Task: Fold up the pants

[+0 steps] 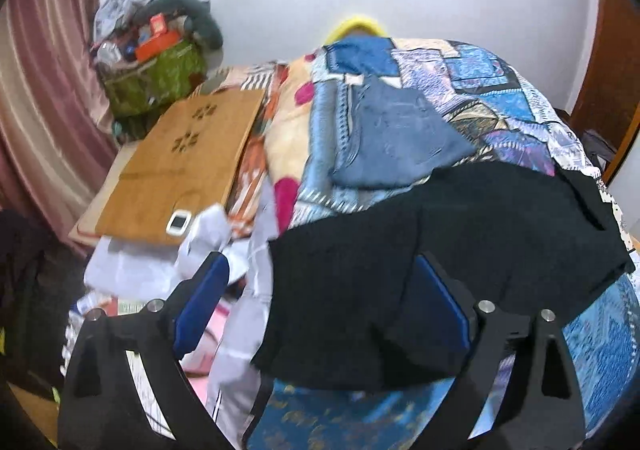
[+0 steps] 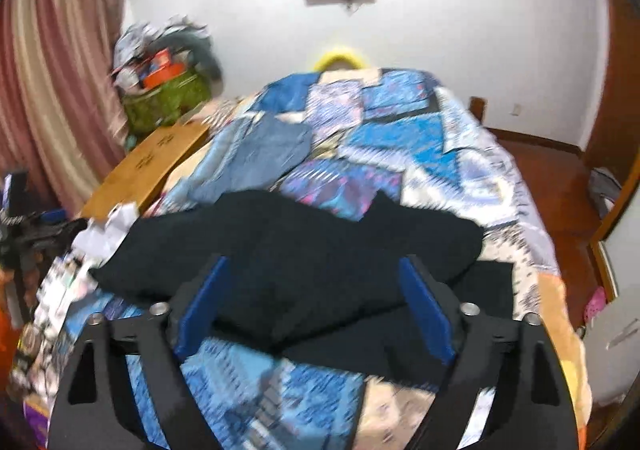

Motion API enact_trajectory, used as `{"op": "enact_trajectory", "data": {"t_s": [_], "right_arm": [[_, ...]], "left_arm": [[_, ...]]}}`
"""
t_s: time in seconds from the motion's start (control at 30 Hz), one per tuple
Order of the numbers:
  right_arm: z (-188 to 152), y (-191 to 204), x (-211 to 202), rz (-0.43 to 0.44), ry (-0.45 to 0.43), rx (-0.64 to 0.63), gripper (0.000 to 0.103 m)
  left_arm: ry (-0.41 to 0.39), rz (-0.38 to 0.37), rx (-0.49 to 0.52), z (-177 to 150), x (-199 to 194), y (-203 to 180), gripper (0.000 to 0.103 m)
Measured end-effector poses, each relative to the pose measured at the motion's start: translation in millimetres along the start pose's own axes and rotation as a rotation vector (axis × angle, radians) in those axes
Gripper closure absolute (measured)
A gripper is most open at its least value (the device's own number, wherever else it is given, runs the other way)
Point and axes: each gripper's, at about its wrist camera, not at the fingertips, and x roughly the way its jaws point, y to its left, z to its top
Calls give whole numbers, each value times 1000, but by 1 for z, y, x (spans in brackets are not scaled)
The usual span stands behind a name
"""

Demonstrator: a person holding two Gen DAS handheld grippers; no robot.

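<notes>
Both grippers stood with their blue pads spread wide and nothing between them: the left gripper [image 1: 320, 290] hung over the near left edge of the black pants [image 1: 440, 250], and the right gripper [image 2: 312, 298] over their near middle, neither visibly touching cloth. The pants lay bunched across the near part of the patchwork quilt [image 2: 400, 137], already doubled on themselves by the look of it, with a flat layer showing under the right side (the fold lines were hard to read in such dark fabric). Beyond them a folded pair of jeans [image 1: 396, 137] rested farther up the bed, and a wooden board [image 1: 184, 165] with a small white device [image 1: 179, 221] sat off to the left. To do the next fold well, each gripper should probably pinch all layers at a near corner, lift together and evenly, and lay the edge over squarely without dragging the quilt.
</notes>
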Motion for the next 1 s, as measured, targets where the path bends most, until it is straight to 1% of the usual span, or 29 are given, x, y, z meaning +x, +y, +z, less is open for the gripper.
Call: {"op": "enact_trajectory", "data": {"t_s": [0.1,0.23,0.37,0.43,0.57,0.67,0.8,0.83,0.87,0.9,0.97,1.0], "right_arm": [[10,-14,12,-34,12,15,18],[18,-33,33,-44,40,42,18],[22,-46,57,-49,70,56,18],[24,-52,73,-45,93,64,18],[28,-62,114,-36,155,81,18],[33,-69,145,-13,198,109,18],[39,-79,183,4,255,139,20],[40,-81,192,5,272,137,21],[40,-82,197,4,286,137,30],[40,-84,206,7,311,140,35],[36,-88,223,35,367,157,52],[33,-89,228,40,386,163,56]], "left_arm": [[-8,-19,22,17,6,-17,8],[-3,-65,39,37,20,-35,6],[4,-87,56,54,38,-54,5],[20,-97,65,62,52,-64,5],[58,-103,77,69,80,-80,4],[83,-121,84,71,98,-90,4],[109,-120,119,73,118,-104,4],[112,-119,126,73,121,-107,4],[113,-118,130,73,123,-109,4],[115,-120,136,72,125,-111,4],[121,-127,143,72,128,-115,4],[125,-131,147,72,129,-116,4]]}}
